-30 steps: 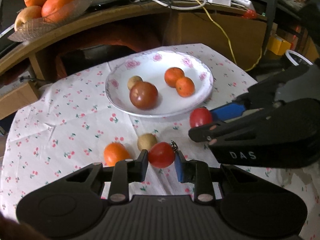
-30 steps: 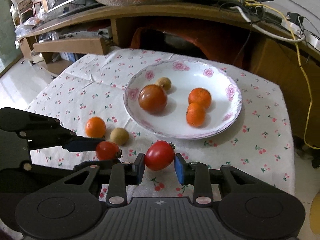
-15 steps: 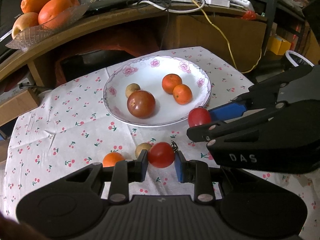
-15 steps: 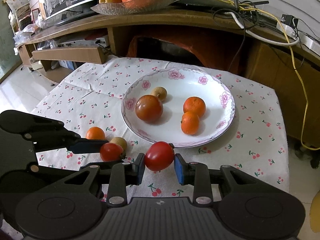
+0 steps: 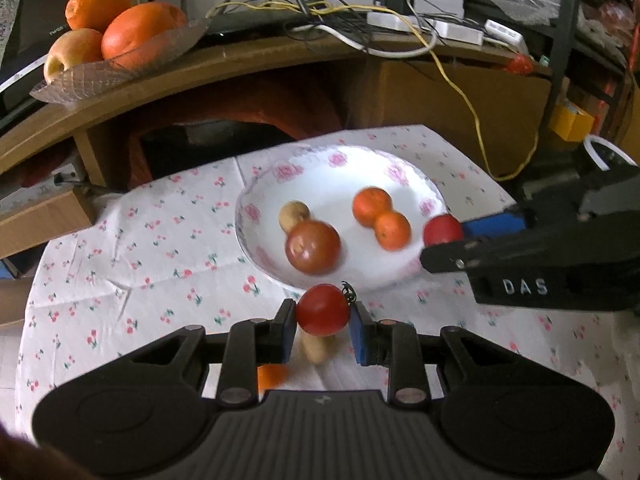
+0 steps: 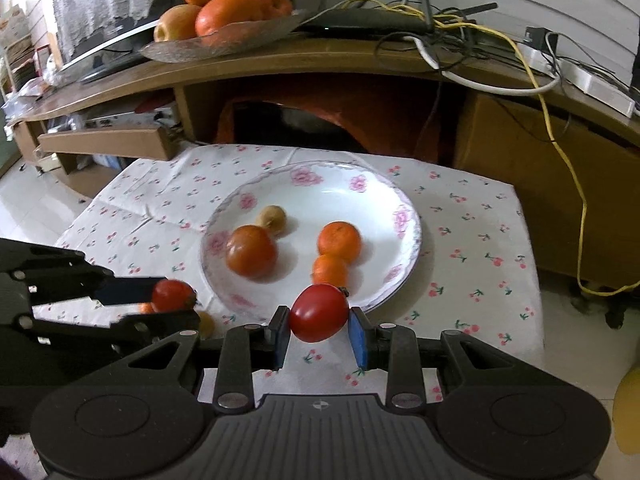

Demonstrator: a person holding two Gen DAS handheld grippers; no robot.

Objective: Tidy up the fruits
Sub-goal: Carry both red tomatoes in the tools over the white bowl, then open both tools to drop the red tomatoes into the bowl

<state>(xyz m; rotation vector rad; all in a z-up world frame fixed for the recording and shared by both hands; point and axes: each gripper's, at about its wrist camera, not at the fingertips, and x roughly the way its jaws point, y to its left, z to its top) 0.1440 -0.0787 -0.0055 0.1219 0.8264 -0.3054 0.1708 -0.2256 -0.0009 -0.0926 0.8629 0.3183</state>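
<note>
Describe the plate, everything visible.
The plate is round, shallow, white, ceramic-looking, with pink flowers around the rim. It sits flat on the cherry-print tablecloth. It holds a large reddish tomato, two small oranges touching each other, and a small brown fruit against the tomato. Neither hand-held gripper touches it.

We are looking at a white tablecloth sprinkled with small red cherries on green stems, and a white plate showing pink roses around its rim. On it we are seeing two orange mandarins, a brownish-red tomato and a tan little fruit. We are noticing black claws with blue pads, each carrying a glossy red tomato.
</note>
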